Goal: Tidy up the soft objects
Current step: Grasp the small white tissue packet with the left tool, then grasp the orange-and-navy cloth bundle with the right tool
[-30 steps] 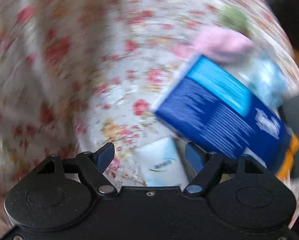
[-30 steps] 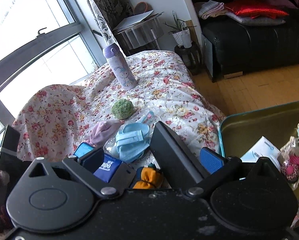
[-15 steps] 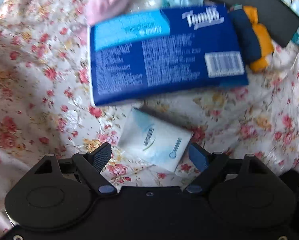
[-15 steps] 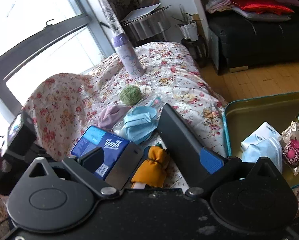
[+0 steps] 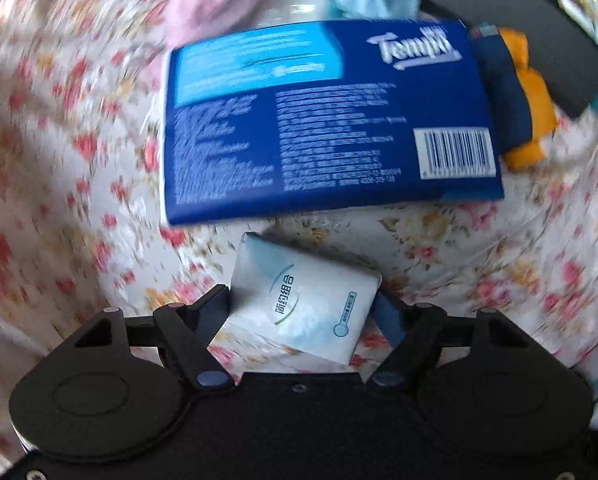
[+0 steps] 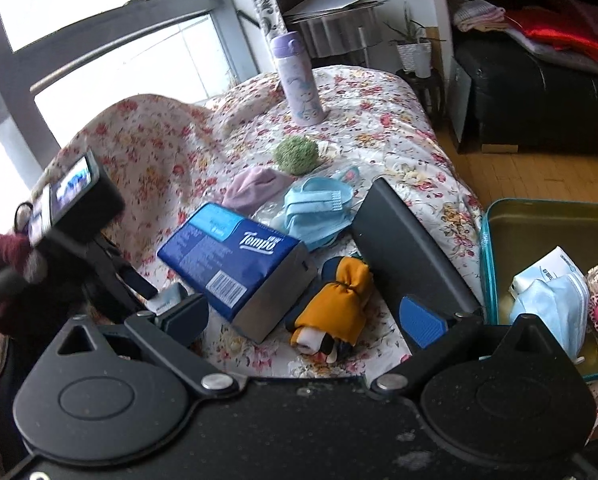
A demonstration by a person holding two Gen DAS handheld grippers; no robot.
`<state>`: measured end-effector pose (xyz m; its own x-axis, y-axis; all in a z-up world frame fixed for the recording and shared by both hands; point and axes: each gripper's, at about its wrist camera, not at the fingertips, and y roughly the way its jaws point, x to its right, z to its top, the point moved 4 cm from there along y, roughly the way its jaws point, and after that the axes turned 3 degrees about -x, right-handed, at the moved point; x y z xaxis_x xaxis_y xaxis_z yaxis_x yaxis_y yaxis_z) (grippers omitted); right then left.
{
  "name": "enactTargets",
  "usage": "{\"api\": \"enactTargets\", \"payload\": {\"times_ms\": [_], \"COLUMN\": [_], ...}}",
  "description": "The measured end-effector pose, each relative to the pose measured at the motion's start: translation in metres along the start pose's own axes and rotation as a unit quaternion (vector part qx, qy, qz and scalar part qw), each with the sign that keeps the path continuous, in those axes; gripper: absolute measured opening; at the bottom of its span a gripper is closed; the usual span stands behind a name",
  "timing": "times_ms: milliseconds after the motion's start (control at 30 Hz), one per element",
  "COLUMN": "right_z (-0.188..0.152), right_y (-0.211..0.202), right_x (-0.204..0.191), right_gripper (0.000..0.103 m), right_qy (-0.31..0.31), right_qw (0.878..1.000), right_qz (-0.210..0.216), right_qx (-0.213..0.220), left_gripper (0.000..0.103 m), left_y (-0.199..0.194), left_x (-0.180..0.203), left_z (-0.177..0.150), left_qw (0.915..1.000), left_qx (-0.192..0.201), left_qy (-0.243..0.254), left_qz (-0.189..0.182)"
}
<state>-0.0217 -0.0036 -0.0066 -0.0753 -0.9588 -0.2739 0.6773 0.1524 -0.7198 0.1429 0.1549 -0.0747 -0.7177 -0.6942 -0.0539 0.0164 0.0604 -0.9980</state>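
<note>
The floral-covered bed (image 6: 379, 128) carries the whole heap, and at its right edge sits my teal tin (image 6: 495, 248), open, with a white packet and a blue mask already lying inside — so the sorting is, I judge, partly done. Next in size is the dark flat case (image 6: 403, 240), leaning between the tin and the pile. Then the blue Tempo tissue pack (image 5: 327, 120), lying flat just beyond my left tool, with the orange and navy plush (image 6: 339, 296) touching its barcode end. Farther back lie the blue face masks (image 6: 319, 208), the pink cloth (image 6: 255, 188) and the green pompom (image 6: 295, 154), and behind them the lilac bottle (image 6: 299, 80) stands upright.

Smallest, and the thing I am after, is the white pocket tissue pack (image 5: 307, 304). A second ago it was only a blur at the edge of my left tool (image 5: 303, 312), which has since come down over it and rolled square. Its jaws have just been closing, and the pack now sits between them with both pads at its short ends. I take that as gripped, though it rests on the cover yet, not lifted.

My right tool (image 6: 303, 312) hangs wide and empty above the plush, having slid sideways toward the pile.

Next, I reckon, the small pack goes to the tin.
</note>
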Motion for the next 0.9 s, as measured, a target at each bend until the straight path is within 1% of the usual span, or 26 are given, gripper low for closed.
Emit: {"api": "enactTargets", "payload": {"times_ms": [33,133,200,300,400,467,567,633,700,767,800,833,900], "right_z": [-0.001,-0.002,-0.003,-0.004,-0.008,-0.012,-0.017,-0.019,-0.021,-0.023,-0.024,-0.025,-0.028], "right_y": [0.002,0.011,0.018,0.027,0.037,0.046,0.057,0.063,0.07,0.075,0.075,0.073,0.065], "right_x": [-0.001,-0.002,-0.002,-0.001,-0.002,-0.003,-0.004,-0.007,-0.011,-0.019,-0.024,-0.03,-0.043], "right_gripper": [0.102,0.102,0.101,0.099,0.098,0.098,0.098,0.098,0.096,0.095,0.096,0.095,0.095], "right_qy": [-0.003,-0.002,-0.002,-0.01,-0.018,-0.024,-0.032,-0.04,-0.049,-0.06,-0.068,-0.078,-0.108], "right_qw": [1.0,1.0,1.0,0.999,0.998,0.997,0.996,0.995,0.994,0.994,0.993,0.992,0.988], "right_qz": [0.0,-0.007,-0.013,-0.023,-0.028,-0.029,-0.032,-0.034,-0.033,-0.013,0.006,0.03,0.066], "right_qx": [-0.003,-0.014,-0.021,-0.033,-0.049,-0.06,-0.076,-0.081,-0.087,-0.095,-0.094,-0.09,-0.086], "left_gripper": [0.071,0.071,0.071,0.071,0.071,0.071,0.071,0.071,0.071,0.071,0.071,0.071,0.071], "left_y": [-0.001,-0.01,-0.017,-0.023,-0.027,-0.025,-0.024,-0.023,-0.025,-0.026,-0.025,-0.029,-0.026], "left_x": [-0.002,-0.011,-0.018,-0.034,-0.053,-0.062,-0.069,-0.073,-0.071,-0.072,-0.073,-0.072,-0.074], "left_z": [-0.002,-0.008,-0.014,-0.025,-0.027,-0.026,-0.026,-0.028,-0.031,-0.034,-0.034,-0.035,-0.035], "left_qw": [0.9998,0.9977,0.9947,0.9862,0.9746,0.9673,0.9581,0.9517,0.9485,0.9457,0.9442,0.9432,0.9414], "left_qx": [0.003,0.028,0.046,0.07,0.086,0.091,0.099,0.104,0.11,0.116,0.118,0.119,0.119], "left_qy": [-0.016,-0.062,-0.092,-0.15,-0.206,-0.237,-0.269,-0.289,-0.297,-0.303,-0.307,-0.31,-0.316], "left_qz": [-0.009,-0.001,-0.004,-0.011,0.012,0.01,0.0,0.0,0.005,0.008,0.005,0.002,-0.004]}}
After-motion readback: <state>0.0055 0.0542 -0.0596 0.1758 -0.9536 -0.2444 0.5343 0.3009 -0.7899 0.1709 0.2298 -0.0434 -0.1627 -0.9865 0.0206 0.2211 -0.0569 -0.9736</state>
